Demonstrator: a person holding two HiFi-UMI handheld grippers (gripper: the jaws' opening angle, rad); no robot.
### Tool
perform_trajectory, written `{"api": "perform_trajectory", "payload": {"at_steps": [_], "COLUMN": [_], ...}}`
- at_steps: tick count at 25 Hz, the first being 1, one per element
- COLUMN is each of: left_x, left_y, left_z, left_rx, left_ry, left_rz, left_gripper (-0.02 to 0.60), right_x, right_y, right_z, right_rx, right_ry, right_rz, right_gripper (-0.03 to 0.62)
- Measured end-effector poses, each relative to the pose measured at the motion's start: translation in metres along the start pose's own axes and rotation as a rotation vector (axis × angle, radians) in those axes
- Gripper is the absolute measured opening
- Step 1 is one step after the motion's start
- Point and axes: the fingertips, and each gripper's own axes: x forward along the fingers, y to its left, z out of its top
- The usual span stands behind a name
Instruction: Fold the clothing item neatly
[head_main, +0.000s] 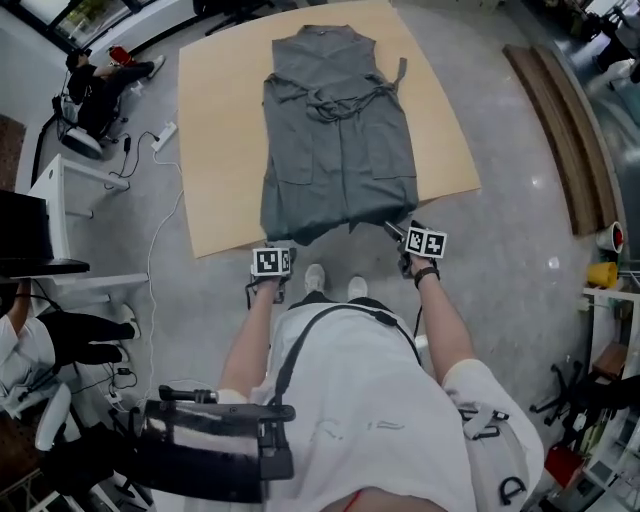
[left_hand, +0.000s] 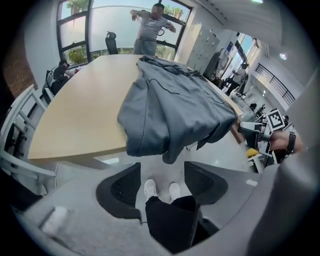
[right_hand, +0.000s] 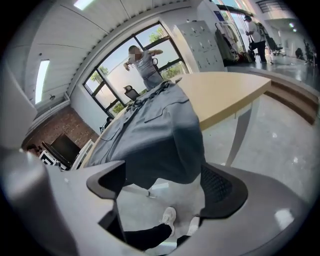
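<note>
A grey sleeveless garment (head_main: 340, 140) with a tied belt lies flat and lengthwise on the tan table (head_main: 220, 150). Its hem hangs over the near edge. My left gripper (head_main: 277, 250) is just below the hem's left corner, and my right gripper (head_main: 400, 233) is at the right corner. In the left gripper view the jaws (left_hand: 161, 182) stand open, with the drooping hem (left_hand: 170, 135) above them and no cloth between the pads. In the right gripper view the jaws (right_hand: 162, 182) are open too, and the hanging cloth (right_hand: 160, 145) lies just past the fingertips, untouched.
A person (left_hand: 150, 30) stands at the table's far end by the windows. A white desk (head_main: 60, 190) and a power strip with cables (head_main: 160, 135) lie to the left on the floor. Long wooden boards (head_main: 560, 130) lie to the right. My shoes (head_main: 335, 283) are below the table edge.
</note>
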Motion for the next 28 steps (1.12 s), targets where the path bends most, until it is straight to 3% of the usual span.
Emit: {"api": "perform_trajectory", "payload": {"at_steps": [5, 11, 19, 22, 23, 24, 26, 28], "left_x": [0.014, 0.03, 0.061, 0.071, 0.072, 0.071, 0.065, 0.057], "left_y": [-0.006, -0.009, -0.027, -0.035, -0.037, -0.037, -0.039, -0.047], "left_z": [-0.011, -0.016, 0.02, 0.035, 0.038, 0.041, 0.038, 0.032], "left_rx": [-0.081, -0.113, -0.129, -0.134, -0.149, -0.167, -0.186, -0.169], "left_ry": [-0.017, -0.105, -0.291, -0.317, -0.322, -0.329, -0.337, -0.329], "left_rz": [-0.048, -0.04, -0.121, -0.154, -0.163, -0.169, -0.172, -0.182], "left_gripper": [0.287, 0.285, 0.285, 0.28, 0.265, 0.208, 0.048, 0.028], "right_x": [0.011, 0.041, 0.101, 0.114, 0.115, 0.113, 0.103, 0.09], "right_y": [0.007, 0.021, 0.04, 0.06, 0.066, 0.072, 0.08, 0.083], "right_z": [-0.027, -0.051, -0.055, -0.038, -0.033, -0.03, -0.029, -0.028], "right_rx": [-0.015, -0.06, 0.015, 0.027, 0.014, -0.001, -0.015, -0.017], "right_ry": [0.061, 0.075, -0.009, -0.085, -0.098, -0.104, -0.111, -0.118], "right_rz": [0.007, 0.108, 0.213, 0.285, 0.307, 0.328, 0.363, 0.378], "right_gripper": [0.453, 0.467, 0.574, 0.572, 0.536, 0.479, 0.309, 0.11]}}
